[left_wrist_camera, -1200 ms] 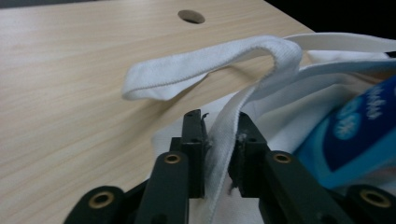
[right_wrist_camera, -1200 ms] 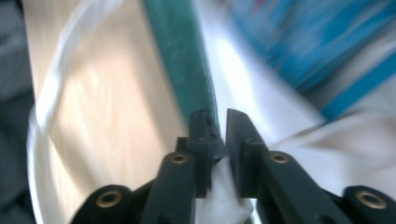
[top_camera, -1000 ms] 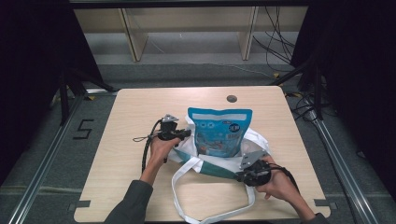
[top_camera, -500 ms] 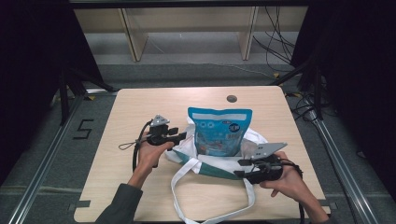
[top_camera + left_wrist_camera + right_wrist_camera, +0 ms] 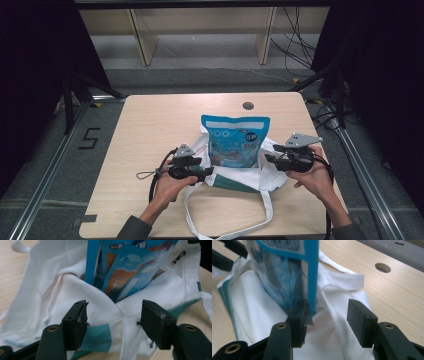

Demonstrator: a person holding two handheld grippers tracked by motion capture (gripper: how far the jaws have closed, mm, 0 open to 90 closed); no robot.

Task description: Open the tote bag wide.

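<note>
left gripper jaws just opening, apart | right gripper jaws apart | tote bag rim free

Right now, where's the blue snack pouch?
In the high view the blue snack pouch stands upright in the white tote bag at the table's middle, between the left gripper and the right gripper.

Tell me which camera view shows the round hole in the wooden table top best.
The high view: the round hole is seen whole, behind the blue snack pouch. The right gripper view shows it obliquely, near the edge.
</note>
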